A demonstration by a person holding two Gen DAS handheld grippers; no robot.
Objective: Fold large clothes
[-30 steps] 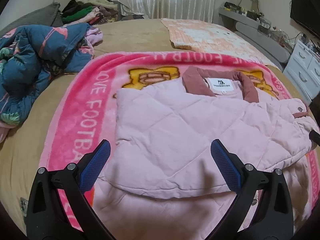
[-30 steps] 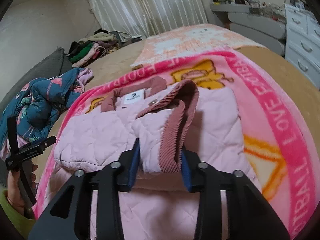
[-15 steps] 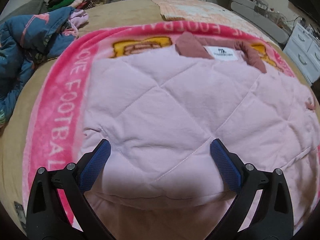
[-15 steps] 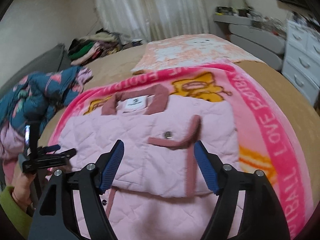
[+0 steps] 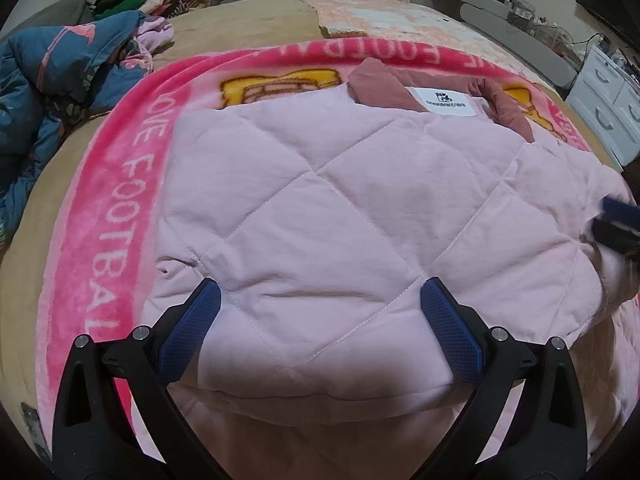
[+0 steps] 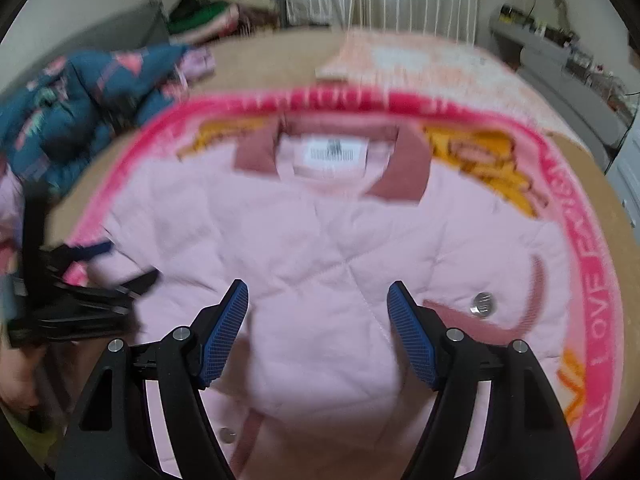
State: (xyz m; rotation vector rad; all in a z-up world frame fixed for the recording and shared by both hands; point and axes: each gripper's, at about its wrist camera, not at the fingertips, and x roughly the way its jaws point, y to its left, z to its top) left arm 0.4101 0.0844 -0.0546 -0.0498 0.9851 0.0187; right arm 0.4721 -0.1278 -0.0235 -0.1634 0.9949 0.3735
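Two grippers hover over a pale pink quilted jacket (image 5: 320, 216) with a dusty-rose corduroy collar (image 6: 404, 168), lying partly folded on a bright pink fleece blanket (image 5: 100, 248) spread over the tan bed (image 5: 240, 28). The left gripper (image 5: 320, 322) has its blue-padded fingers (image 5: 188, 336) wide apart above the near fold, holding nothing. The right gripper (image 6: 318, 330) has just been opening, its fingers (image 6: 412, 336) apart and empty. A crumpled dark blue patterned quilt (image 5: 60, 76) lies far left.
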